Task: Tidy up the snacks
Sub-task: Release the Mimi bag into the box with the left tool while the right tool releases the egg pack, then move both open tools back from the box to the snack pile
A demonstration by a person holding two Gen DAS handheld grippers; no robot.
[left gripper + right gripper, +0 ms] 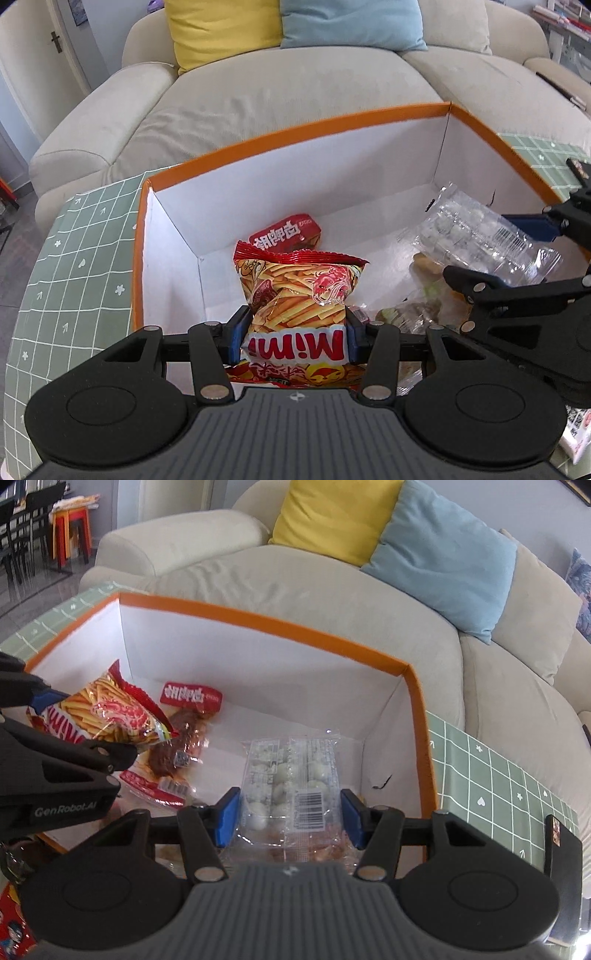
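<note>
An orange-rimmed white box (306, 122) stands on a green checked cloth. My left gripper (293, 338) is shut on a red and yellow Mimi snack bag (295, 291) and holds it inside the box's left part; it also shows in the right wrist view (110, 712). My right gripper (290, 818) holds a clear packet of white round snacks (291, 779) between its blue pads over the box's right part; the packet also shows in the left wrist view (476, 236). A small red packet (286, 232) lies on the box floor behind the Mimi bag.
More wrapped snacks (177, 746) lie on the box floor. A beige sofa (277, 81) with a yellow cushion (221, 26) and a blue cushion (351, 22) stands right behind the box. The green cloth (74, 258) extends on both sides.
</note>
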